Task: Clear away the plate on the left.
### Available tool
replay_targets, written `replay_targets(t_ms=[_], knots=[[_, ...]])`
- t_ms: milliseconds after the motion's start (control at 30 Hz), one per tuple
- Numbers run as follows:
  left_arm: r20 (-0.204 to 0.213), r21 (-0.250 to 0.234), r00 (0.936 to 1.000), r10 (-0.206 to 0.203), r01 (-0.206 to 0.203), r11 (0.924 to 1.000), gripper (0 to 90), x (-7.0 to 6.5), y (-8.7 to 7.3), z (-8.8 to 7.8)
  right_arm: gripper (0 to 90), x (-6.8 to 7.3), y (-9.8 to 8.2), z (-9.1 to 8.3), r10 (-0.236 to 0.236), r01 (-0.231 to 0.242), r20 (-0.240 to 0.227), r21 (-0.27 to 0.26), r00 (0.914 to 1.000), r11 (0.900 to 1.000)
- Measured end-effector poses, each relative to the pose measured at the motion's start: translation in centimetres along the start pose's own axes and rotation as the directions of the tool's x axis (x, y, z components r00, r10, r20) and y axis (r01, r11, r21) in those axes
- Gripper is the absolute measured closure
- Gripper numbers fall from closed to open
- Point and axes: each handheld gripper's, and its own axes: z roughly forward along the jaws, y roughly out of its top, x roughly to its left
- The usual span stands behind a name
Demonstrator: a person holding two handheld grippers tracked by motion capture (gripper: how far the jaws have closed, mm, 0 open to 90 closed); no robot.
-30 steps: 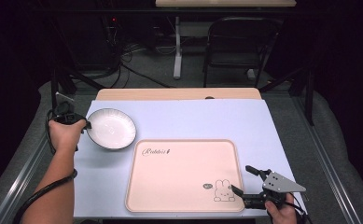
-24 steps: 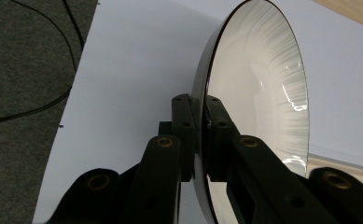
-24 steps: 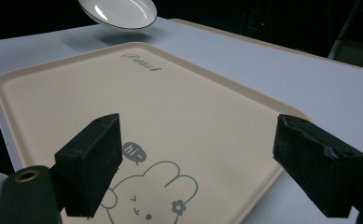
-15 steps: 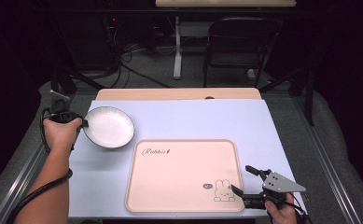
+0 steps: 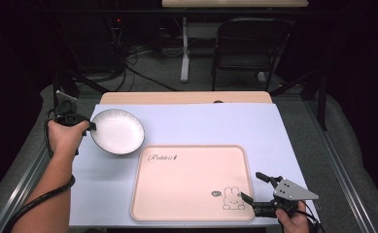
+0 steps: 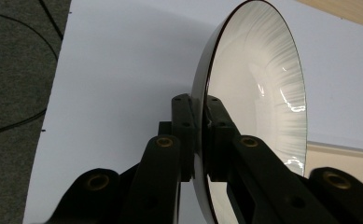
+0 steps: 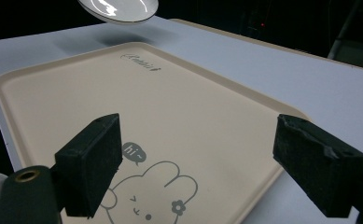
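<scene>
A: Where's the white plate [image 5: 117,131]?

B: Far left of the table [image 5: 201,121], lifted and tilted, just beyond the tray's far-left corner.

A: Held by what?

B: Left gripper [image 5: 90,127]. Its jaws are clamped on the plate's left rim, one pad on each face.

A: And the right gripper [image 5: 252,187]?

B: Near right, jaws spread wide with nothing between them, over the near-right corner of the beige tray [image 5: 191,182], by the rabbit drawing [image 5: 233,199].
</scene>
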Motion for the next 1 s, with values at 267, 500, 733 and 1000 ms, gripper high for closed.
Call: replay_targets(t_ms=[267, 500, 733, 1000], knots=[[0.025, 0.011, 0.9987, 0.044, -0.045, 0.9989, 84.8, -1.5, -0.1, 0.1, 14.8, 0.0, 0.0, 0.0, 0.0, 0.0, -0.001, -0.002, 1.0, 1.0], [0.047, 0.019, 0.9949, 0.089, -0.09, 0.9958, 84.7, -3.0, -0.3, 0.4, 14.8, 0.0, 0.0, 0.0, 0.001, -0.001, 0.0, -0.002, 1.0, 1.0], [0.074, 0.028, 0.9871, 0.142, -0.144, 0.9891, 84.7, -4.8, -0.7, 0.5, 14.8, 0.0, 0.0, 0.1, 0.001, -0.001, 0.0, 0.0, 1.0, 1.0], [0.109, 0.04, 0.9713, 0.212, -0.217, 0.9754, 84.6, -7.1, -1.3, 0.4, 14.8, 0.0, 0.0, 0.1, 0.0, 0.0, -0.002, -0.002, 1.0, 1.0]])
